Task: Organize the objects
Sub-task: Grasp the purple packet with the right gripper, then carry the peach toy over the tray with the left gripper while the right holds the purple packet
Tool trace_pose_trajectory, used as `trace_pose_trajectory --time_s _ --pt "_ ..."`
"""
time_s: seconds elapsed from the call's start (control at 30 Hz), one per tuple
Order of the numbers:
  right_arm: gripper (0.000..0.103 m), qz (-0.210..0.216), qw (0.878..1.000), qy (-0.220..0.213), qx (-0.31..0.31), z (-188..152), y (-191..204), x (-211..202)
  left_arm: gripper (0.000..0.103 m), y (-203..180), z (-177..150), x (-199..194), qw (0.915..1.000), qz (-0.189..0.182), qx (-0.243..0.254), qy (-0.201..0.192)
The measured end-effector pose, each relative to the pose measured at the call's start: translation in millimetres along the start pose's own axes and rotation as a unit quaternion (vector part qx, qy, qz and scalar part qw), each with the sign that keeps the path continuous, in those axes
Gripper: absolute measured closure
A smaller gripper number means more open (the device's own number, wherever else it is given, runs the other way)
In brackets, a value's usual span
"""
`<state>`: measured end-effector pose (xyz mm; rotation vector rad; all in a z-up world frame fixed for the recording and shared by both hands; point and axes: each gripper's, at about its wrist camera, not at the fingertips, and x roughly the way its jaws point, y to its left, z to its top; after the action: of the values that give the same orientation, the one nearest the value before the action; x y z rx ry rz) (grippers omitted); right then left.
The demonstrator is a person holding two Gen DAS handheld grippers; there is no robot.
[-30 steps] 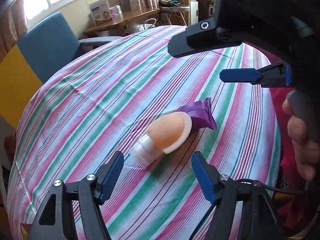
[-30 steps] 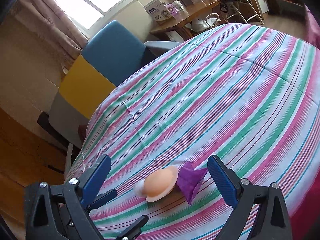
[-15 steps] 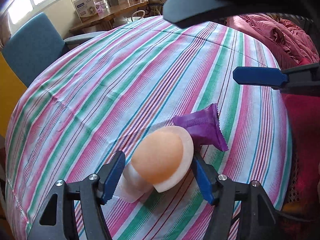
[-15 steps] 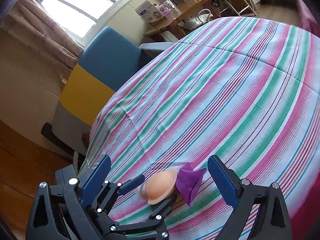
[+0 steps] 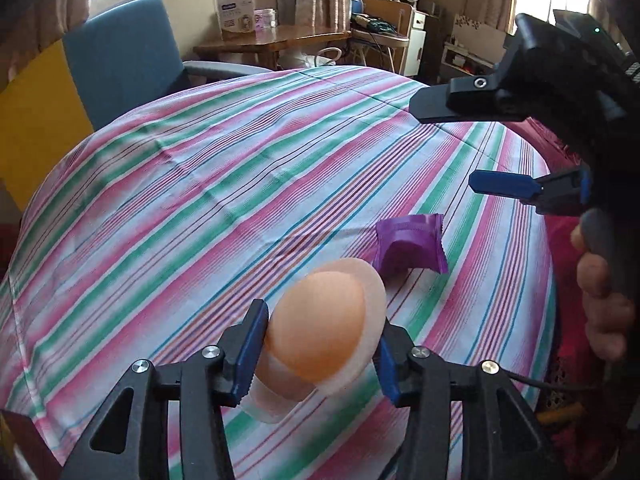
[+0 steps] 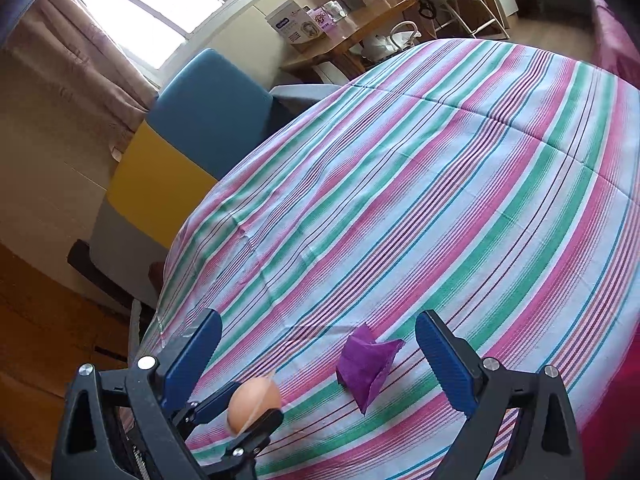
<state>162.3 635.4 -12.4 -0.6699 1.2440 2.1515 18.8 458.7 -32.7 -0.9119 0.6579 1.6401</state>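
The left hand-held gripper [image 5: 320, 356] is closing around an orange silicone bottle nipple [image 5: 324, 328] with its clear base; both blue pads [image 5: 252, 348] lie against the sides of the nipple, so it is grasping it, and in the right wrist view the nipple [image 6: 254, 404] sits between the two fingers a little above the striped cloth. The surface [image 5: 200, 200] is a round table under a tablecloth with pink, green and white stripes. Just beyond the nipple, a purple snack wrapper [image 5: 410, 246] lies on the cloth, crumpled and apart from the nipple; in the right wrist view the wrapper [image 6: 368, 364] lies between the lines of the right fingers but further out, not touching them. The right hand-held gripper [image 6: 318, 356] is released, with its jaws standing wide and nothing between the pads; in the left wrist view it [image 5: 500, 148] hangs over the right edge of the surface, and a person's hand [image 5: 600, 300] holds its handle. Behind the surface stands a blue armchair [image 5: 120, 56]; further back, a wooden side table [image 5: 276, 40] carries a white box [image 5: 236, 14].
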Motion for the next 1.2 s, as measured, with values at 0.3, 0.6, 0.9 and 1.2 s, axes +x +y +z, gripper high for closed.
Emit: trace_pose_trajectory --time_s 0.3,0.6,0.9,1.2 --pt "0.005 -0.064 0.996 0.044 -0.042 -5.8 9.4 21.4 0.054 6.0 -58.0 -41.6 0.9960 0.003 -0.088 -0.014" --pt "0.011 -0.154 0.978 0.093 -0.103 -16.7 14.5 49.3 0.054 4.1 -83.6 -42.8 0.9939 0.029 -0.105 -0.016" --pt "0.059 -0.203 0.955 0.148 -0.155 -32.4 15.7 76.6 0.054 4.5 -93.0 -37.7 0.9924 0.036 -0.115 -0.022" --pt "0.061 -0.162 0.959 0.149 -0.181 -39.4 25.3 73.0 0.054 3.2 -98.2 -41.5 0.9912 0.046 -0.120 -0.031"
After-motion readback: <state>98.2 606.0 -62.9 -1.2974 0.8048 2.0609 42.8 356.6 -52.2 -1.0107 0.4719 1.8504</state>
